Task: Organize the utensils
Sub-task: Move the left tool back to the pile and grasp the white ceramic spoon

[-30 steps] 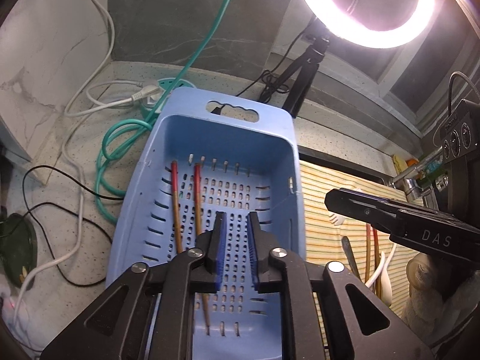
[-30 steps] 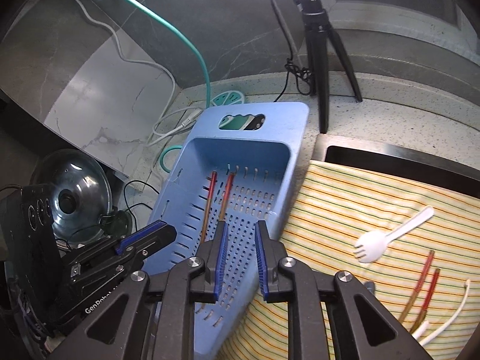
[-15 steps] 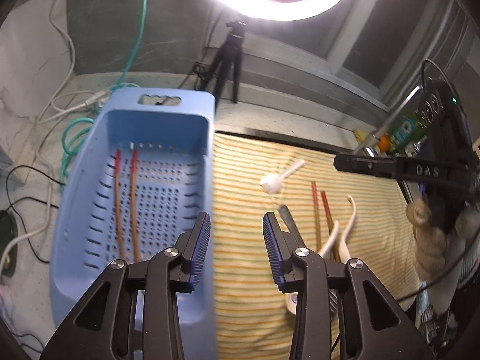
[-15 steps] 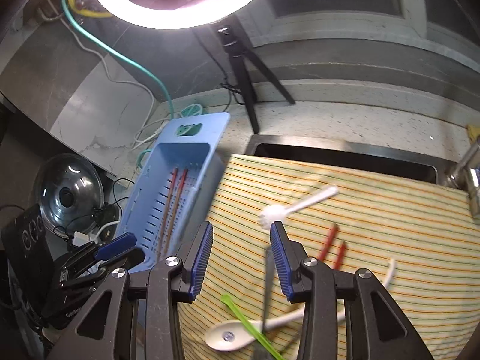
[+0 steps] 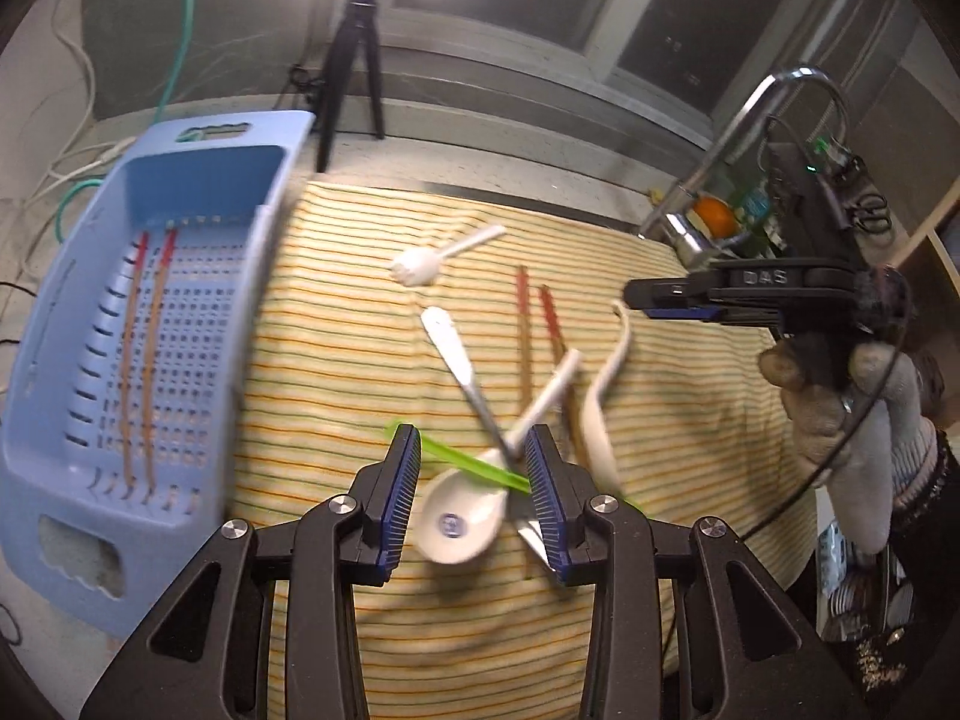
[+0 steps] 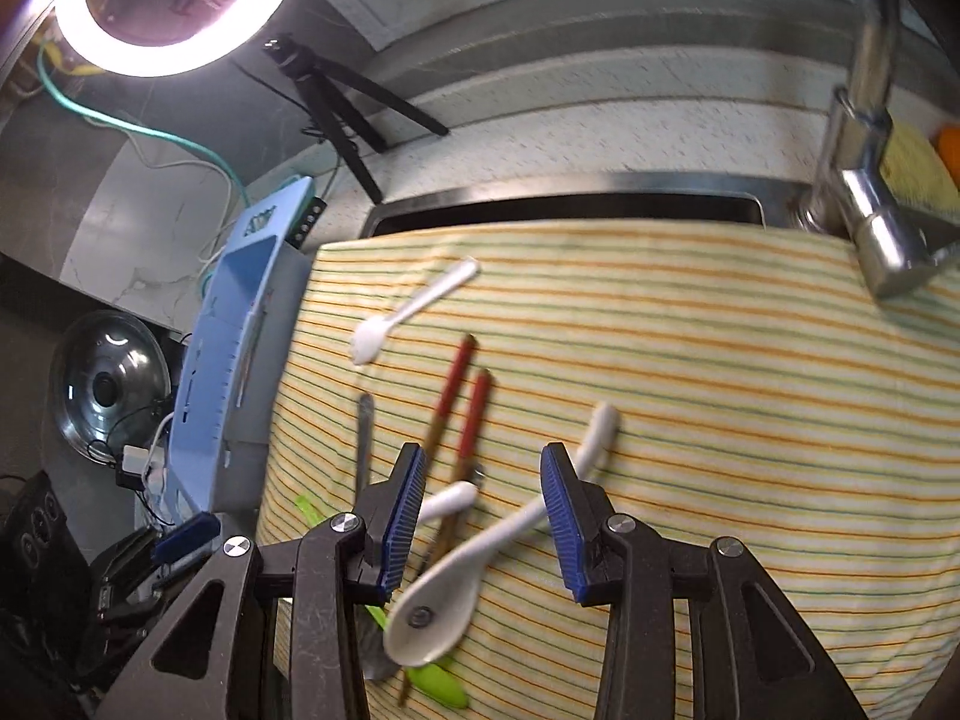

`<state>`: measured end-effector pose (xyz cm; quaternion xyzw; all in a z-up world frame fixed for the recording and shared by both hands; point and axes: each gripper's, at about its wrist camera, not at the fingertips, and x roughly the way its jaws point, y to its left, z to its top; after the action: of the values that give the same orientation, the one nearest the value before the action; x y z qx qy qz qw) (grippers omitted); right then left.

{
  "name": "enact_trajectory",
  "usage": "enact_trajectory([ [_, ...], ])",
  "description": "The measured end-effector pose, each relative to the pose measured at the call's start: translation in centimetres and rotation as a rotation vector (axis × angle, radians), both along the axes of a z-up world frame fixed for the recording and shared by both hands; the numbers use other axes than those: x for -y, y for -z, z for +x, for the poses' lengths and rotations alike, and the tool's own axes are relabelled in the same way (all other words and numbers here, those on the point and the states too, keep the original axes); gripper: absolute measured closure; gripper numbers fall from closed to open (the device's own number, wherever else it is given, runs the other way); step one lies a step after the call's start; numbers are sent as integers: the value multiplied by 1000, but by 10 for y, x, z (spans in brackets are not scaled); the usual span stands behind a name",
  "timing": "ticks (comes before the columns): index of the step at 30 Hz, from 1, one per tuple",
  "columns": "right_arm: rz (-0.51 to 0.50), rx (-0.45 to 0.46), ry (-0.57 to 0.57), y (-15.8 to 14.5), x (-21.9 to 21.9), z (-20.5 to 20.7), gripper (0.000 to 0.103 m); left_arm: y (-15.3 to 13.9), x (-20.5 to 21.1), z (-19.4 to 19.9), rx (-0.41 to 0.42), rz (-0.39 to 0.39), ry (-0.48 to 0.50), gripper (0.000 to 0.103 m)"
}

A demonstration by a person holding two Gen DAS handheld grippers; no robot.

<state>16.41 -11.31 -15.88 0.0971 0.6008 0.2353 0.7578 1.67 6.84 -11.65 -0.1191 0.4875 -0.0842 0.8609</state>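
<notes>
Moved since earlier: both claws have left the blue basket [image 5: 180, 192] and now hang over the striped cloth [image 5: 336, 360]; their jaws stand wider than a second ago.
Left claw [image 5: 474, 498]: jaws part open, empty, above a white ceramic spoon [image 5: 462, 516], a green utensil [image 5: 462, 462] and a metal utensil [image 5: 456, 354] that cross one another; nothing pressed by the pads.
Right claw [image 6: 483, 516]: jaws part open, empty, above the second white ceramic spoon [image 6: 438, 606], whose handle runs up between the fingers without touching them.
Person: a gloved hand [image 5: 852, 396] holds the right claw at the cloth's right edge in the left wrist view.
Basket: on the counter [image 5: 480, 162] at the cloth's left edge; one pair of red-tipped chopsticks [image 5: 141, 360] lies lengthwise in it.
Cloth, far side: a white plastic fork [image 5: 432, 261] lies alone.
Cloth, middle: a second pair of red-tipped chopsticks [image 6: 459, 402] lies side by side, its lower ends under the spoons.
Cloth, near side: spoons, green utensil and metal utensil in a loose heap; motion blur hides fine detail.
Background: a tripod [image 5: 354, 60] stands behind the basket, a faucet [image 6: 870, 180] at the cloth's far right corner.
</notes>
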Motion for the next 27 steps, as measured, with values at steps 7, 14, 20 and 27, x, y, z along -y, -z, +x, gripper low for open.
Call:
enact_trajectory([
  [7,50,-62,-6,22,14,1,67,14,46,15,-34,3,47,68],
  [14,116,-88,14,34,23,4,67,27,68,28,-66,67,100,68],
  [20,157,-92,26,38,23,4,67,33,75,32,-85,117,124,78],
  [27,168,-87,24,41,21,4,67,40,69,38,-100,142,114,79],
])
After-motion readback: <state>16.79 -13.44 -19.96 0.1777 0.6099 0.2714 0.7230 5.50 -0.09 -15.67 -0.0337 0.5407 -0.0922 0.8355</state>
